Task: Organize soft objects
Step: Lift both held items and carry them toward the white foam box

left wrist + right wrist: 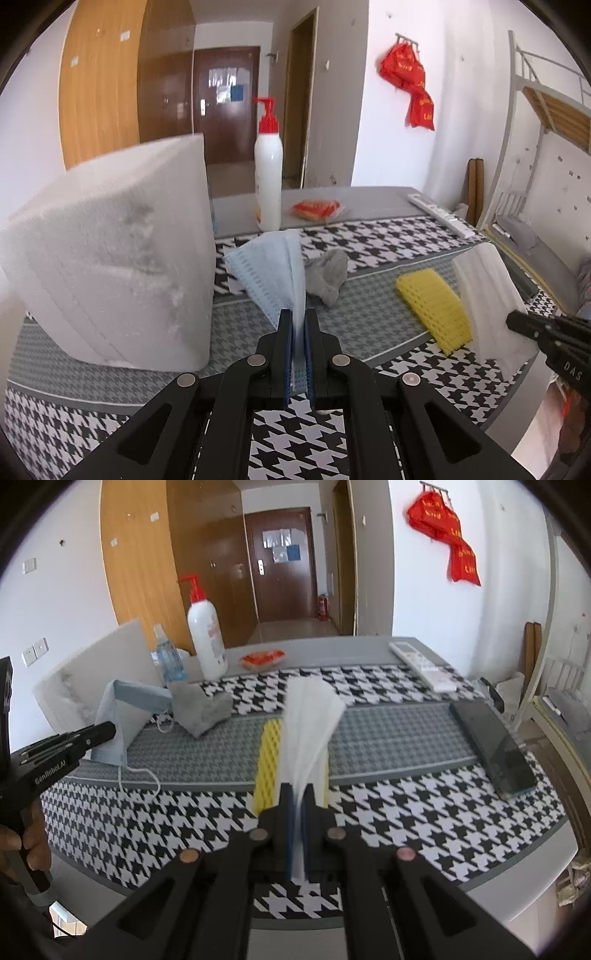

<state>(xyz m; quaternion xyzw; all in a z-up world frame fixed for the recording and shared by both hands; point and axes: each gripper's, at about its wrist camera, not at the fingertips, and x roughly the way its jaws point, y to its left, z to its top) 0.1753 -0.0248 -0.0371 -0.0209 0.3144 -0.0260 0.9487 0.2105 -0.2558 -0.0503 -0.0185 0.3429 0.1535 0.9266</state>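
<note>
Fingers clamped: left gripper [297, 325] pinches blue face mask [271, 266], right gripper [297, 797] white mask [308, 720]; your thin edge grips risk slipping, ear loop [142, 777] snagging.

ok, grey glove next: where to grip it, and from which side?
Judgement: pinch the grey glove at its raised, tented ridge, coming down from above on the near side. It lies crumpled on the mat, so there is a fold to bite. The blue mask and water bottle crowd its left and far sides.
</note>
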